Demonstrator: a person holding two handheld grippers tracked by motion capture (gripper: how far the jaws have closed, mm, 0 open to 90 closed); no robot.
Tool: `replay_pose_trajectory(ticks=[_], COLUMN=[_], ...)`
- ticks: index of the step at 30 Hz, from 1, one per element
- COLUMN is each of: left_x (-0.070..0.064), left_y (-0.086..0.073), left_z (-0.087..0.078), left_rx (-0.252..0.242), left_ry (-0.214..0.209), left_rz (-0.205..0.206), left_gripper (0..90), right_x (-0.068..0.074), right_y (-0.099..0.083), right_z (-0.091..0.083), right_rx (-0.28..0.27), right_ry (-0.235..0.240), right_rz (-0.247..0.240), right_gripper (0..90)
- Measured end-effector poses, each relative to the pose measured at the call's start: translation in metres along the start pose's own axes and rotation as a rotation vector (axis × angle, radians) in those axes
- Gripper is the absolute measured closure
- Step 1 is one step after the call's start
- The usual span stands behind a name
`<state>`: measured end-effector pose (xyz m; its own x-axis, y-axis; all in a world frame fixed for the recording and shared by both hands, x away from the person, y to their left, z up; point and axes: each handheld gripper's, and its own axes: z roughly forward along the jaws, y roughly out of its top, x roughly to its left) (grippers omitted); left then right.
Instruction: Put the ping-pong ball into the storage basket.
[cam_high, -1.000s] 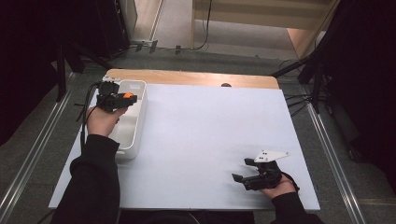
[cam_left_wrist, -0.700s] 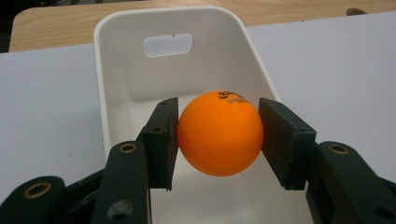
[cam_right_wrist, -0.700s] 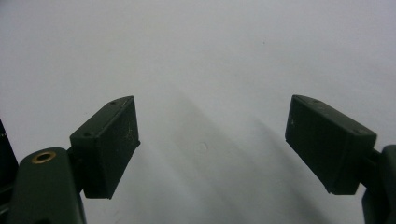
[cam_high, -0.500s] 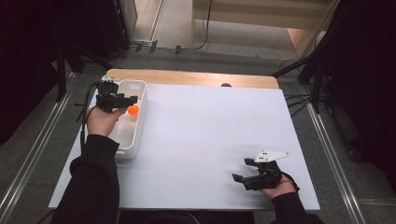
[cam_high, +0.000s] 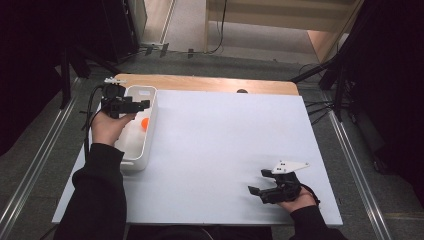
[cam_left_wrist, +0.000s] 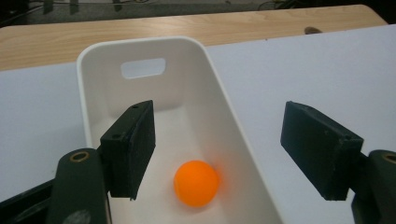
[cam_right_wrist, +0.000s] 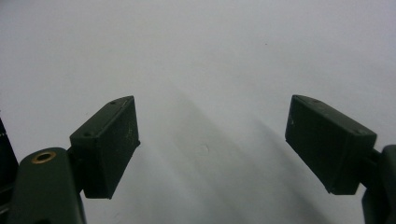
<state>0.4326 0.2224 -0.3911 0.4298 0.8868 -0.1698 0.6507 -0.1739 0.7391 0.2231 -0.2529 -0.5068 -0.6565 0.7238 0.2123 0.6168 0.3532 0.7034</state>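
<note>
At the worktop's (cam_high: 225, 150) far left corner, your left gripper (cam_high: 131, 105) hangs over the white bin (cam_high: 145, 92), its jaws spread wide and holding nothing. In the left gripper view the orange ball (cam_left_wrist: 196, 182) lies free on the bin's (cam_left_wrist: 212, 70) floor, below and between the two black jaws, touching neither, nearer the left one. From the high view the ball (cam_high: 145, 123) sits about midway along the bin, by its right wall, just beside your left hand (cam_high: 107, 127). The bin's far end wall carries a slot handle (cam_left_wrist: 142, 68), and a strip of bare wood (cam_high: 200, 83) runs along the worktop's far edge beyond it. Your right gripper (cam_high: 260, 191) rests low at the near right of the white surface, well apart from the bin, the grey plate (cam_high: 290, 165) on top. Its own view shows its jaws parted over plain white worktop (cam_right_wrist: 210, 70), nothing between them.
</note>
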Motion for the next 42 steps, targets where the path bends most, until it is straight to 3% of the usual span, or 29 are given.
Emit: replay_pose_trajectory(ticks=[6,13,25,42], left_x=[-0.007,-0.023,-0.044,-0.067], left_y=[0.003,0.006,0.011,0.01], left_z=[-0.002,-0.005,-0.009,-0.003], left_rx=[-0.002,0.006,0.013,0.024], left_ry=[-0.052,-0.06,-0.149,-0.219], left_rz=[0.004,0.067,0.108,0.176], left_gripper=[27.0,27.0,27.0,27.0], right_x=[-0.001,0.0,0.001,0.001], right_y=[0.0,0.0,0.0,0.0], right_z=[-0.001,-0.001,-0.001,-0.001], right_rx=[0.001,-0.001,0.0,0.001], right_ry=[-0.002,0.0,0.0,-0.002], right_rz=[0.009,-0.004,0.003,0.003], right_gripper=[15.9,15.9,16.0,16.0])
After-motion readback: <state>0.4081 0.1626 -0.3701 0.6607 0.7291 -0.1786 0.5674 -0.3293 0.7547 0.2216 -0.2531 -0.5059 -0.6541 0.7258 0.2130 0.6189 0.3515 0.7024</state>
